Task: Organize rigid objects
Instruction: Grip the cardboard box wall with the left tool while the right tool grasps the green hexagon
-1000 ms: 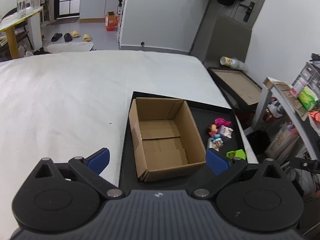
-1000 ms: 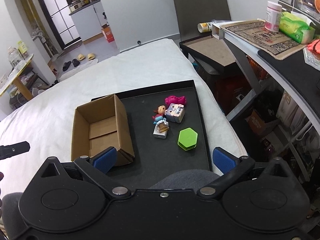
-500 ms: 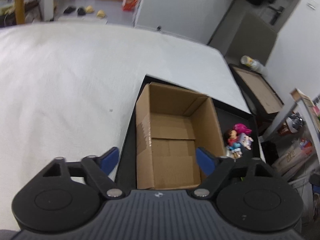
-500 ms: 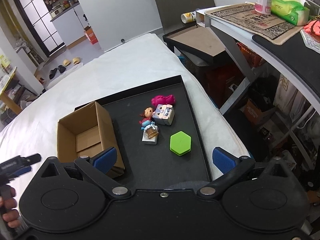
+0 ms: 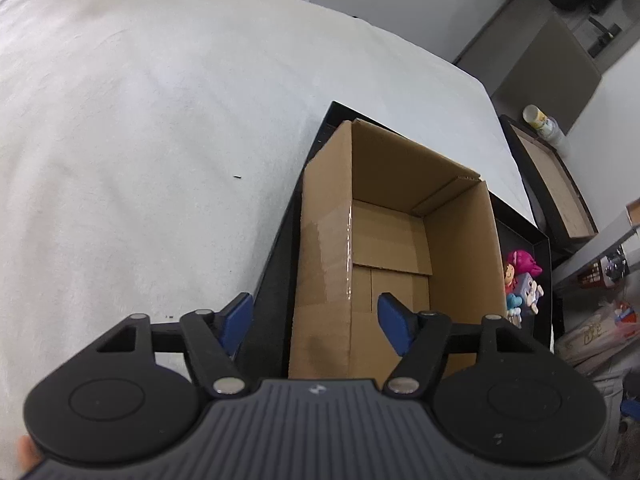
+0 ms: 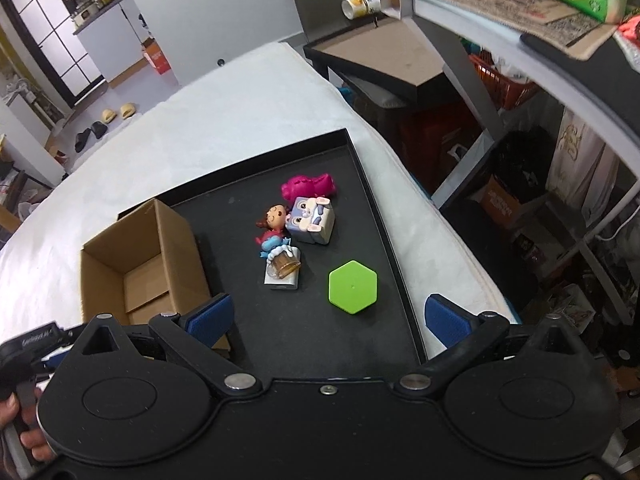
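White bedding (image 5: pixel 140 128) spreads across the scene, carrying one black tray (image 6: pixel 384 240) on which one open cardboard box (image 5: pixel 400 248) stands at the left end, its inside bare as far as both views show. By that reading the sorting has not begun: all four small rigid pieces lie on the tray to the right of the box, none in it. Counted largest to smallest, they are one green hexagonal block (image 6: pixel 353 286), one square-faced rabbit cube (image 6: pixel 312 220), one pink figure (image 6: pixel 308 186) and one doll figurine (image 6: pixel 276 236) on a white base. The left gripper (image 5: pixel 316 320) has just been closing and straddles the box's near left wall, pads not yet pressing it; the right gripper (image 6: pixel 326 318) hovers wide apart, empty, above the green block.
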